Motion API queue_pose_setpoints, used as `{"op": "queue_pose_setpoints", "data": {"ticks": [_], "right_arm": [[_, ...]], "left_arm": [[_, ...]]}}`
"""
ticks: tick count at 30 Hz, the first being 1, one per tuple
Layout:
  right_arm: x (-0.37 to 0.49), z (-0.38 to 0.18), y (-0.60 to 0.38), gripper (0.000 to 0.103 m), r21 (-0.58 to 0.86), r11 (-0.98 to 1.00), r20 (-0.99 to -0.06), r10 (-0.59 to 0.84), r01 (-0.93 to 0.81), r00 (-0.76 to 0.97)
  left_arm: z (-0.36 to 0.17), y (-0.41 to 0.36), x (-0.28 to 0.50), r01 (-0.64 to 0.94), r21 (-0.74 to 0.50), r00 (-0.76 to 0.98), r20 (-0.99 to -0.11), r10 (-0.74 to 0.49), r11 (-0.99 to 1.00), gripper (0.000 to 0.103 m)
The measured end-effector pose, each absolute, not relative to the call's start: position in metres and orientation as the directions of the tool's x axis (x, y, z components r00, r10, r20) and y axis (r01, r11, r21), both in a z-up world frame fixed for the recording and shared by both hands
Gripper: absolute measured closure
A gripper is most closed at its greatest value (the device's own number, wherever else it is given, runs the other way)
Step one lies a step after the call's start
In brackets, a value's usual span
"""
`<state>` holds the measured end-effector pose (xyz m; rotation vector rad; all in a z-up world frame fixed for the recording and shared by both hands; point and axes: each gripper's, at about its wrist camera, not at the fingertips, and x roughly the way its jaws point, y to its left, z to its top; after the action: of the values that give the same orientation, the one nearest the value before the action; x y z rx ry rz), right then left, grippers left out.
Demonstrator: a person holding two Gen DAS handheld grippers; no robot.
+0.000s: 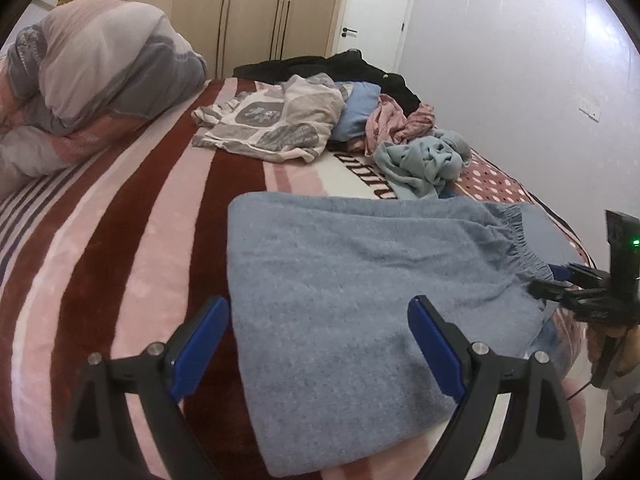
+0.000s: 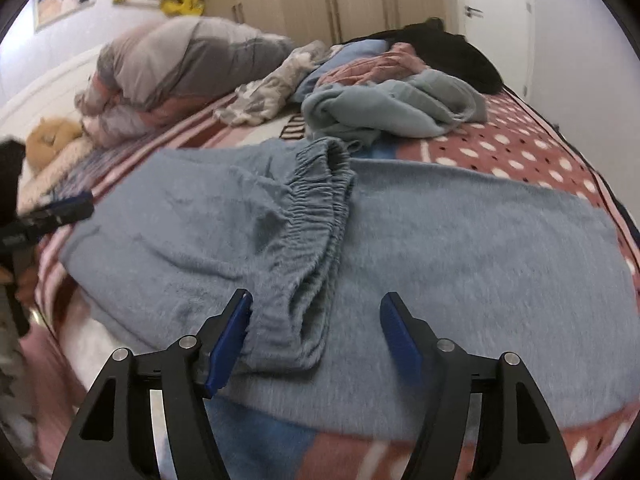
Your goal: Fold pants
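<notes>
The grey-blue fleece pants (image 1: 360,300) lie flat on the bed, folded over themselves, with the elastic waistband (image 2: 320,216) on top across the middle. My left gripper (image 1: 320,312) is open over the left end of the pants, its blue pads apart and empty. My right gripper (image 2: 316,312) is open just above the near end of the waistband, holding nothing. The right gripper also shows in the left wrist view (image 1: 560,284) at the waistband's edge. The left gripper shows in the right wrist view (image 2: 60,212) at the far left.
A striped pink and maroon blanket (image 1: 120,240) covers the bed. A pile of other clothes (image 1: 360,128) lies behind the pants. A rolled duvet (image 1: 100,64) sits at the head. The bed edge drops off near the grippers. Wardrobe and door stand behind.
</notes>
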<state>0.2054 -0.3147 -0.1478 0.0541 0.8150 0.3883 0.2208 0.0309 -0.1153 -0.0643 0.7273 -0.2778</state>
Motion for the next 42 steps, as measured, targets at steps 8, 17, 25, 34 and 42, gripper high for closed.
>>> {"op": "queue_pose_setpoints", "data": {"ticks": [8, 17, 25, 34, 42], "right_arm": [[0.161, -0.143, -0.409, 0.039, 0.416, 0.910, -0.645, 0.304, -0.011, 0.701], [0.157, -0.176, -0.489, 0.039, 0.640, 0.746, -0.555, 0.283, 0.184, 0.782], [0.205, -0.172, -0.508, 0.050, 0.683, 0.695, -0.499, 0.220, 0.224, 0.838], [0.221, -0.105, -0.477, 0.100, 0.560, 0.822, -0.442, 0.192, 0.102, 0.876], [0.238, -0.017, -0.345, 0.100, 0.409, 0.867, -0.335, 0.433, -0.285, 0.837]], "left_arm": [[-0.104, 0.035, 0.211, 0.235, -0.180, 0.735, -0.610, -0.296, 0.955, 0.014], [-0.098, 0.034, 0.209, 0.212, -0.191, 0.750, -0.597, -0.285, 0.958, 0.014], [-0.094, 0.033, 0.208, 0.198, -0.223, 0.760, -0.580, -0.293, 0.955, 0.014], [-0.087, 0.043, 0.209, 0.180, -0.240, 0.777, -0.561, -0.287, 0.954, 0.013], [-0.081, 0.064, 0.200, 0.152, -0.270, 0.802, -0.529, -0.279, 0.951, 0.014]]}}
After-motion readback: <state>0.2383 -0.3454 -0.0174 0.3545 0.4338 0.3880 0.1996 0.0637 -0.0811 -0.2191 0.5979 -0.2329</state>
